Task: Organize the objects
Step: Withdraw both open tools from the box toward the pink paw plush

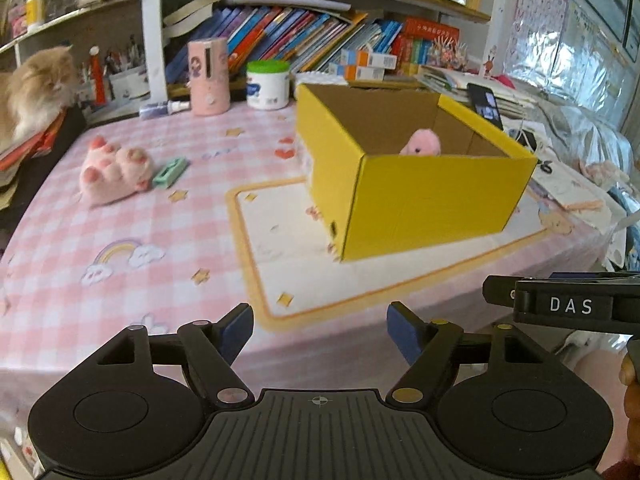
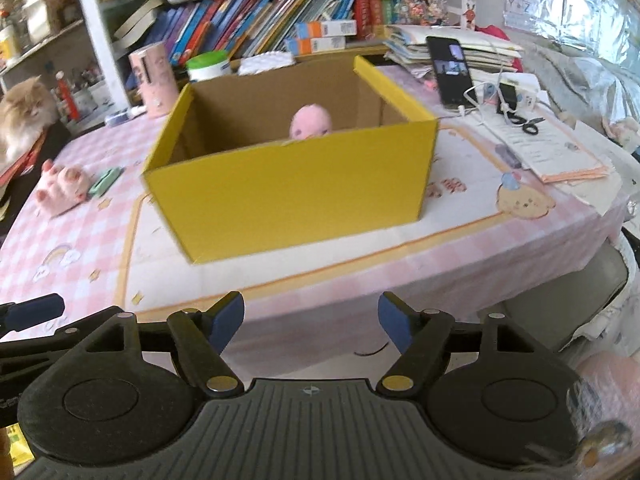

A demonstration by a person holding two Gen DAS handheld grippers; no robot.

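Nearest you, your left gripper (image 1: 320, 326) and right gripper (image 2: 311, 316) both stand spread wide with nothing between their blue pads, over the table's near edge. Ahead of both sits the yellow cardboard box (image 2: 288, 196) on the pink checked tablecloth (image 1: 120, 224), a pink plush toy (image 2: 311, 121) inside it. Further left of your left gripper lie a pink paw-shaped plush (image 1: 116, 172) and, just beside it, a green clip (image 1: 170, 173).

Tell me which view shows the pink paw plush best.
The left wrist view: the pink paw plush lies large and unobstructed beside the green clip. The right wrist view shows it small, near the left edge.
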